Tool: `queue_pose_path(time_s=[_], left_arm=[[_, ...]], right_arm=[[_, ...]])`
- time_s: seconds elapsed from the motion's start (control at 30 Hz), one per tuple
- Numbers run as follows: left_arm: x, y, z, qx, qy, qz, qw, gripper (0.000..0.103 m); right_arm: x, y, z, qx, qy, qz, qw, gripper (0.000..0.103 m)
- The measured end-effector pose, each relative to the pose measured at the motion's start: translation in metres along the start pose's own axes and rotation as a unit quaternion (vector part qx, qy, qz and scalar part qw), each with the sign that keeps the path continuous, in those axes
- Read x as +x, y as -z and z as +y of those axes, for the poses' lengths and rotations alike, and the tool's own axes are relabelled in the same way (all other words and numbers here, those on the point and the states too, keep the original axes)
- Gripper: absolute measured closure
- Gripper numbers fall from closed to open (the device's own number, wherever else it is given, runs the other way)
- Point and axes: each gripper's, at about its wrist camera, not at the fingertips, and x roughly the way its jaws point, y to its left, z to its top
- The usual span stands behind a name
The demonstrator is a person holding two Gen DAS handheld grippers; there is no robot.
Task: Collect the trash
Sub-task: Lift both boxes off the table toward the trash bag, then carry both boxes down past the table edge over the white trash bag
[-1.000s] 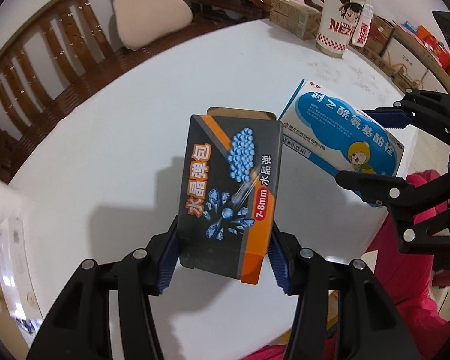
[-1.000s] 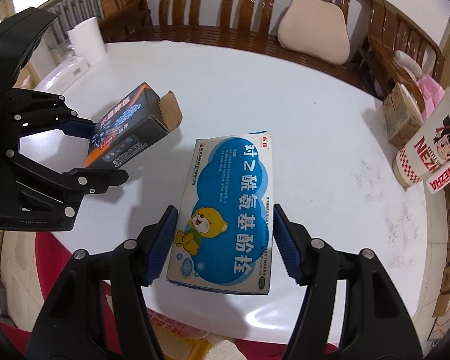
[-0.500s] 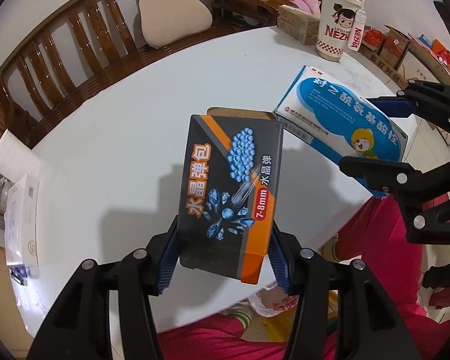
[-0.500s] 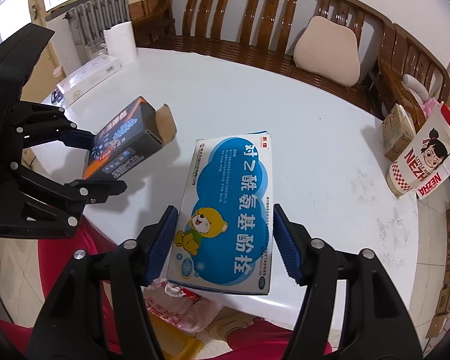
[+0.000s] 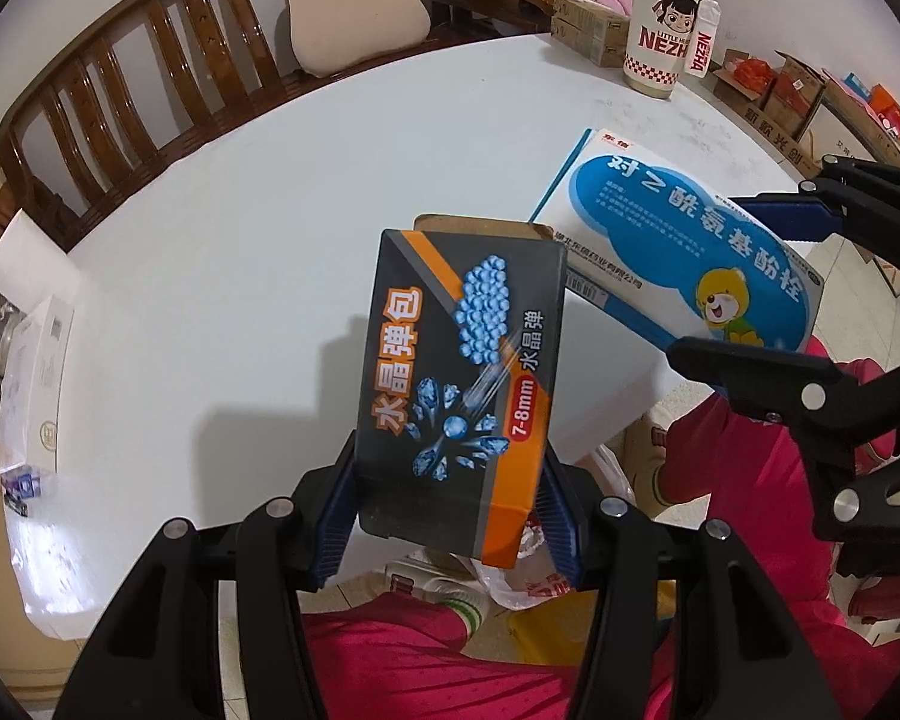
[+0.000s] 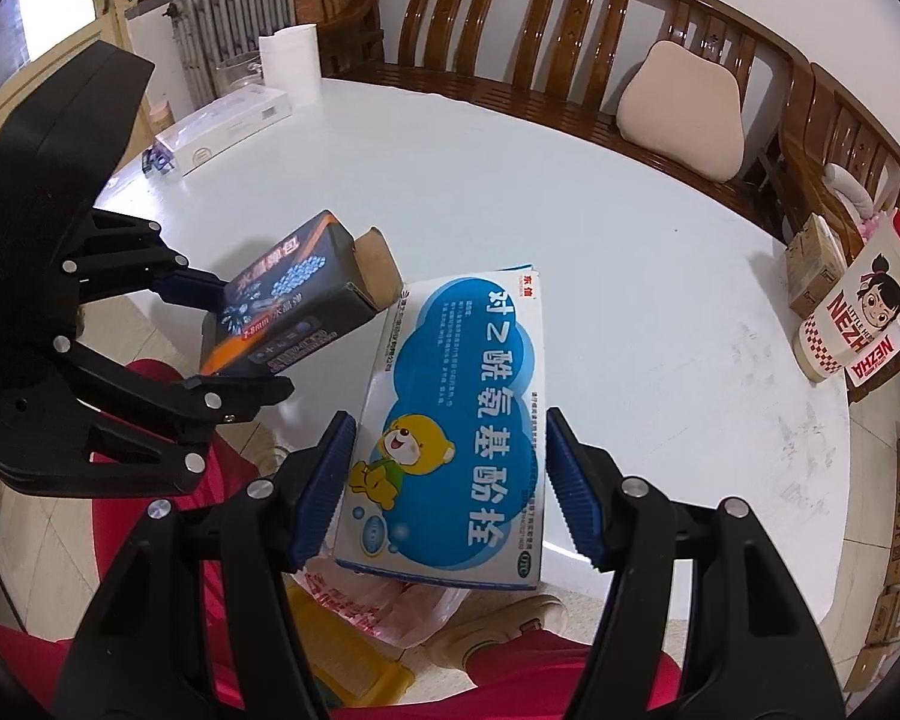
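Your left gripper [image 5: 447, 519] is clamped on the dark box [image 5: 459, 378], blue pads pressed against both long sides. Print on it reads "水晶弹包", "7-8mm", "水晶弹", with an orange stripe and blue bead graphics. Its far-end brown flap is open. The box is held in the air over the near edge of the white table [image 5: 258, 228].

Your right gripper [image 6: 447, 483] is closed on the blue-and-white medicine box [image 6: 459, 420], pads on both long edges. Large text reads "对乙酰氨基酚栓", with a small red logo at the top corner and a yellow cartoon bear low on the face. It's also airborne at the table edge, just beside the dark box, with corners close; I cannot tell if they touch.

Below both boxes, off the table edge, there's a plastic bag [image 6: 384, 600] with red print, unreadable.

Far side of table: a cup [image 5: 660, 36] printed "LITTLE NEZHA", and cartons [image 5: 588, 36] next to it. A white flat box [image 6: 225, 132] and a paper roll [image 6: 291, 69] sit at the other end.
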Motion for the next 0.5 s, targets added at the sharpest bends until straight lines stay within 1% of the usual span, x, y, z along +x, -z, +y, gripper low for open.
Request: queue_pose_path(time_s=[0.3,0.5], left_arm=[[0.002,0.020,-0.014,0.008,0.003,-0.004,1.0000,0.051],[0.004,0.032,-0.016,0.003,0.009,-0.004,0.9999,0.051]], right_arm=[[0.000,0.017,0.011,-0.003,0.000,0.006,1.000,0.041],[0.001,0.026,0.019,-0.003,-0.001,0.011,1.000,0.041]])
